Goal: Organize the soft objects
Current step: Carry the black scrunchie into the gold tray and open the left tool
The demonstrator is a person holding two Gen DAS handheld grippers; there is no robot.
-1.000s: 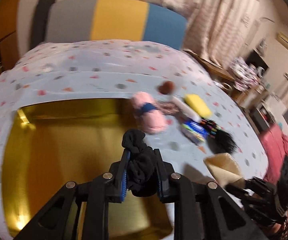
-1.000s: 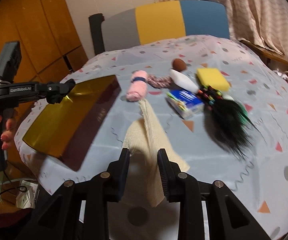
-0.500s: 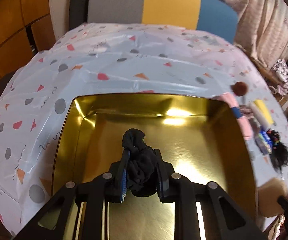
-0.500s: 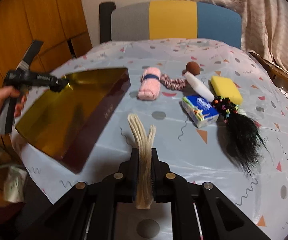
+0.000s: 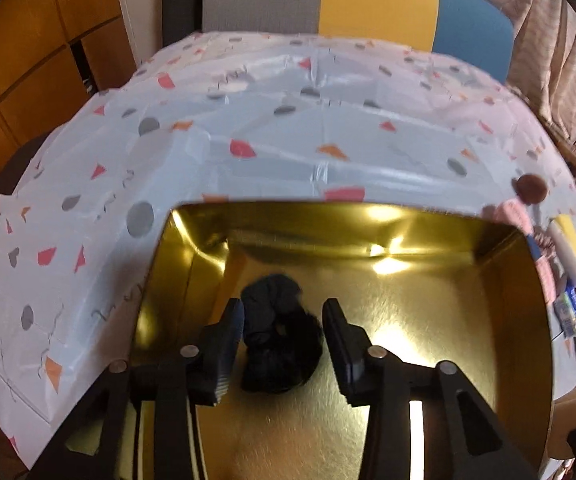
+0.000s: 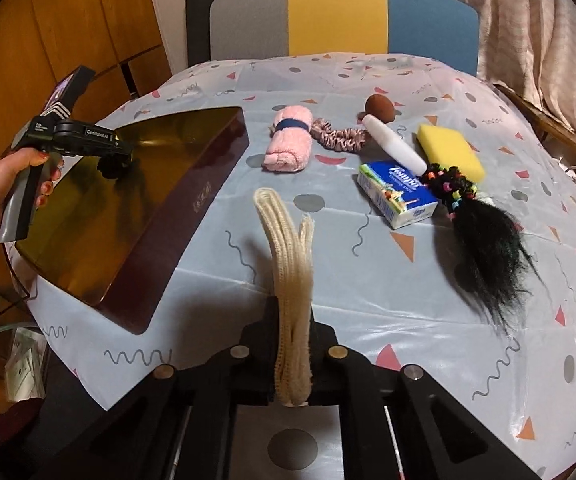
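Now, quick notes from my end.
Left tongs (image 5: 283, 312): over the gold box, jaws apart; they have just been opening, and the black scrunchie sits between them with neither pad pressing on it.
Black scrunchie (image 5: 278, 340): crumpled (a bit blurred), low between my spread jaws inside the box; I can't tell whether it lies on the floor yet.
Gold box (image 5: 427, 236): shiny gold inside, dark red outside, on the left part of the table; in the right wrist view my left hand (image 6: 0, 184) holds the tongs above it.
Right tongs (image 6: 293, 320): jaws together, clamped on the cream knit cloth.
Cream knit cloth (image 6: 288, 248): folded, pinched upright, sticking up past the jaws over the near table edge.
Table (image 6: 367, 292): pale blue patterned cover.
Pink towel roll (image 6: 289, 144): navy band around it, lying beside the box.
Pink scrunchie (image 6: 337, 136): between the towel roll and the white tube, touching both as far as I see.
White tube (image 6: 393, 146): lying flat, brown sponge ball (image 6: 377, 106) at its far end.
Yellow sponge (image 6: 449, 150): right of the tube.
Tissue pack (image 6: 397, 194): blue and white, near the middle.
Black hair piece (image 6: 485, 240): beaded top, beside the pack.
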